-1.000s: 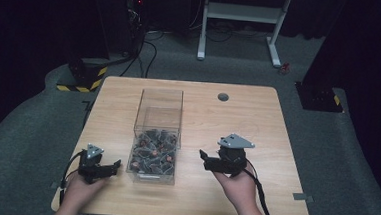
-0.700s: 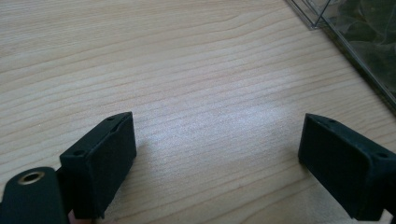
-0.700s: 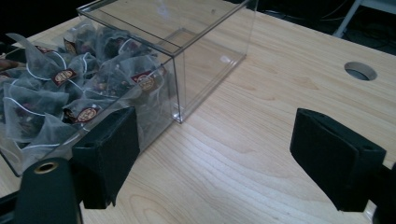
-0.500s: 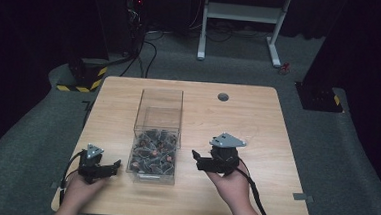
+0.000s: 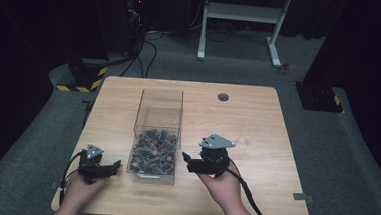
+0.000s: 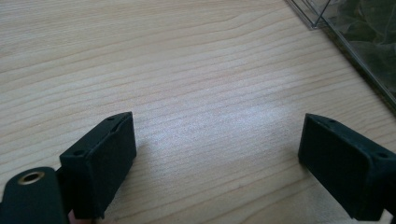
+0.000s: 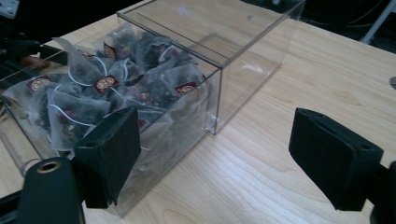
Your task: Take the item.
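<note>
A clear plastic box (image 5: 157,135) stands on the wooden table (image 5: 248,116), its near compartment holding several tea bags (image 5: 153,153) with red tags. In the right gripper view the box (image 7: 224,51) and tea bags (image 7: 107,93) lie just ahead. My right gripper (image 5: 187,162) hovers right of the box, pointing at its side, open with nothing between the jaws. My left gripper (image 5: 115,165) rests low at the box's left, also open and empty; in the left gripper view its jaws frame bare wood, with the box's corner (image 6: 355,32) at the upper right.
The box's far compartment (image 5: 161,105) has nothing in it. A round grommet (image 5: 223,96) sits near the table's far edge. Beyond the table are a white stand (image 5: 244,20), cables on the carpet and a yellow-black striped base (image 5: 80,78). Bare tabletop stretches right of the box.
My right gripper has moved left, closer to the box's side. The left gripper has stayed put.
</note>
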Tool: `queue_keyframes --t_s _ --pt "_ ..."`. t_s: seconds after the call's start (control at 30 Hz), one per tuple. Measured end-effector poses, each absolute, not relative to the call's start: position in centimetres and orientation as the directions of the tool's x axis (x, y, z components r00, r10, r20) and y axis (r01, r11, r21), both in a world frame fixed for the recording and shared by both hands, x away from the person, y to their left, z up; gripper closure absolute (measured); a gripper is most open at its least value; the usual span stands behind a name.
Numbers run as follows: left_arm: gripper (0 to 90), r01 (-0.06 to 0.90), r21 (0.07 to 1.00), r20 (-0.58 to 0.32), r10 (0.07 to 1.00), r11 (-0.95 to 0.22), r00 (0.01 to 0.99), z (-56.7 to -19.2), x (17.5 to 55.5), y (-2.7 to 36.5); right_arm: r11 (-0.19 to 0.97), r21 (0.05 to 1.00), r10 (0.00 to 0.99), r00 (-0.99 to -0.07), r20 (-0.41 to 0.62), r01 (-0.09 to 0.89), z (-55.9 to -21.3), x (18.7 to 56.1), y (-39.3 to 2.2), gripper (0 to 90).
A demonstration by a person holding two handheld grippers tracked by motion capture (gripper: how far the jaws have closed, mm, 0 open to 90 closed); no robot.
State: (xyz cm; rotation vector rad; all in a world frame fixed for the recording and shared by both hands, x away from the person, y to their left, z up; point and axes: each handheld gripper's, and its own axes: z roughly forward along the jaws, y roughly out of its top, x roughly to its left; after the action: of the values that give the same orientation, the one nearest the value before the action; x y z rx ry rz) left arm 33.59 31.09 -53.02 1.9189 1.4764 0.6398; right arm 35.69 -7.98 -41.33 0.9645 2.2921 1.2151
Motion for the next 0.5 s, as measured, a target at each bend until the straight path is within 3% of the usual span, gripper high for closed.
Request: queue_keyframes --t_s 0.5 --pt "11.5 0.663 0.728 0.002 0.967 -0.177 0.256 -53.0 33.6 31.1 0.414 0.824 0.66 -0.751 0.022 0.388 -42.2 34.8 -5.2 21.2"
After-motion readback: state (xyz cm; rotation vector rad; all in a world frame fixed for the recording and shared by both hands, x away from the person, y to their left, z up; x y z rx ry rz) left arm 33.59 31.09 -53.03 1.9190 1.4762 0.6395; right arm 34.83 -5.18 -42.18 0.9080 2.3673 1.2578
